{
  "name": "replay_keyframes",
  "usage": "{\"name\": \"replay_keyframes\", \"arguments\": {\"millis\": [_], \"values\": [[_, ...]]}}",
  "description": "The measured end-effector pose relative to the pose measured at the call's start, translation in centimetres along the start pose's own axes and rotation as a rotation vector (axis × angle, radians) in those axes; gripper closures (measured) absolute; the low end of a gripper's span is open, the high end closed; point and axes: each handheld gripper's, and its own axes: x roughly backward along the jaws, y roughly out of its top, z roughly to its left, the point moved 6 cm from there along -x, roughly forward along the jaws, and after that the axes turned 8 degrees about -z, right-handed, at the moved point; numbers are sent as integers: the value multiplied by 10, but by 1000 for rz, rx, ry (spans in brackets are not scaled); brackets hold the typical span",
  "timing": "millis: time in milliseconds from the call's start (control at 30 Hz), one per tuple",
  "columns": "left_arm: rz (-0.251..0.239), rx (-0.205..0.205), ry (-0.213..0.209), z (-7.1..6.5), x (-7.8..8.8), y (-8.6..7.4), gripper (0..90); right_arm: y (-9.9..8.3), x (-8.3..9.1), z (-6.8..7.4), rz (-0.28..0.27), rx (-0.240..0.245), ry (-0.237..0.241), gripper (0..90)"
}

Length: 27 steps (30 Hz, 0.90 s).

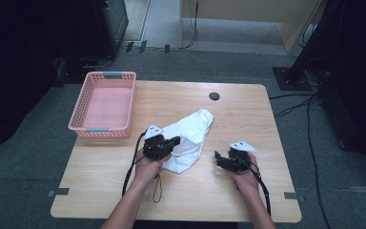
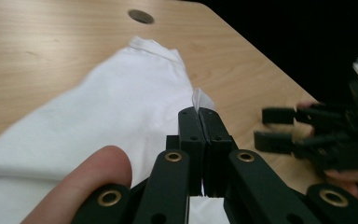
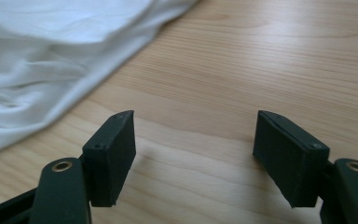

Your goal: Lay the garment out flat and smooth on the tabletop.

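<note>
Cloth may slip from the left tongs, clamped on a thin edge, while the right tongs stand apart over the surface.

A lab-like recording room: a plain wooden table stands on grey carpet, ringed by black equipment stands and trailing floor cables, with tape marks at the table's edges.
</note>
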Motion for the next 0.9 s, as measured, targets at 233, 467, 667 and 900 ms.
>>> {"name": "replay_keyframes", "arguments": {"millis": [233, 467, 667, 900], "values": [[-52, 43, 76, 25, 9, 12, 900, 10, -12, 53, -15, -7, 149, 345], [-61, 54, 110, 39, 14, 15, 900, 15, -33, 86, 14, 54, 177, 440], [-62, 40, 133, 49, 18, 15, 900, 10, -35, 90, 23, 150, 156, 744], [-75, 52, 164, 63, 28, 18, 900, 4, -18, 72, 57, 190, 220, 805]]}}
